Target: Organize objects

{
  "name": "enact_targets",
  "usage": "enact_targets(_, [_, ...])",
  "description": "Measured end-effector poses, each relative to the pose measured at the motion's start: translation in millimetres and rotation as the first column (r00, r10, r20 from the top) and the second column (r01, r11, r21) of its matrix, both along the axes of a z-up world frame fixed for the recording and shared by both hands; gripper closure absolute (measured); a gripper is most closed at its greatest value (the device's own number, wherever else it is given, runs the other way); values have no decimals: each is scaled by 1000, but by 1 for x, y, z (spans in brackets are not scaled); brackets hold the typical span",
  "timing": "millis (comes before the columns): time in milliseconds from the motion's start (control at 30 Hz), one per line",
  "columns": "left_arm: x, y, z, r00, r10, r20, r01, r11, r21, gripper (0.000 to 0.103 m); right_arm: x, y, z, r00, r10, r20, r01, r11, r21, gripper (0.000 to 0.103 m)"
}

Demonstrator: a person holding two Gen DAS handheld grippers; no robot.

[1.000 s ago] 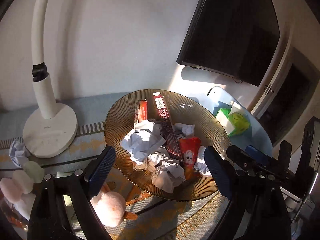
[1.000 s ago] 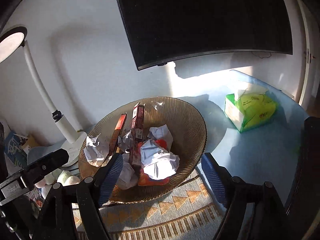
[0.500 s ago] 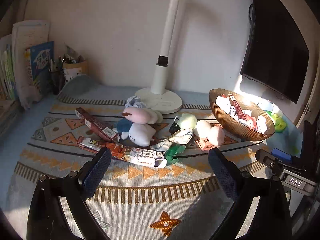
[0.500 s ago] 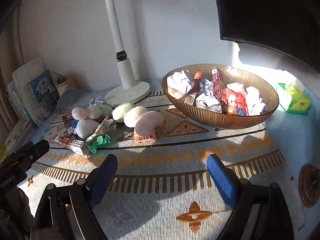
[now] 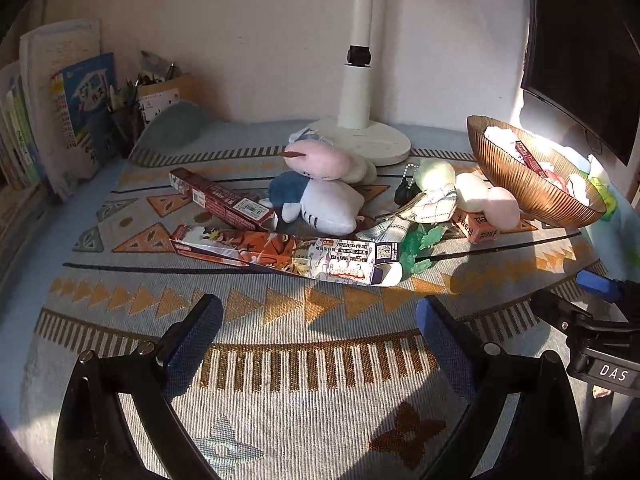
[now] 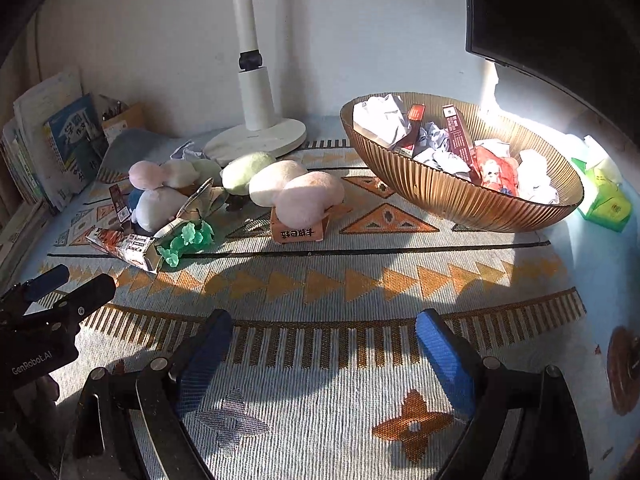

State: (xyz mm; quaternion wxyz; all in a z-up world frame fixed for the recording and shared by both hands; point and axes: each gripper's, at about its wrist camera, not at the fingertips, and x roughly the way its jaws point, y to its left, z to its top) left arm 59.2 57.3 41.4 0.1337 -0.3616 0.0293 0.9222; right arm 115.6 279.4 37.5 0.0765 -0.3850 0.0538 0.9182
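My left gripper [image 5: 318, 332] is open and empty, low over the patterned mat near its front edge. My right gripper [image 6: 324, 338] is also open and empty, to the right of the left one. A brown ribbed bowl [image 6: 448, 194] holds crumpled paper, thin red boxes and a red wrapper; it also shows in the left wrist view [image 5: 516, 184]. On the mat lie plush toys [image 5: 320, 176], a long orange printed box [image 5: 280, 254], a dark red box [image 5: 220, 198], a green toy [image 6: 188, 240] and a small orange box [image 6: 298, 228].
A white lamp base [image 5: 368, 142] stands behind the toys. Books [image 5: 56, 108] and a pen holder [image 5: 126, 114] line the back left. A dark monitor [image 6: 560, 20] hangs at the right, with a green tissue pack [image 6: 604, 196] beyond the bowl.
Both grippers have pulled back from over the bowl toward the mat's front edge. The toys and boxes have come into view, and the left view has swung left.
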Motion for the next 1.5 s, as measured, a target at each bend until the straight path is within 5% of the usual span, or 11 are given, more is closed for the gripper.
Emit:
enact_targets(267, [-5,-3,-5,999,5,47,-6,1000,28,5,-5,0,-5,999,2,39,-1,1000,-14,9])
enact_targets(1500, [-4,-5,-5,999,1,40,-3,999,51,4,-6,1,-8,999,9,53,-7,1000,-29,9])
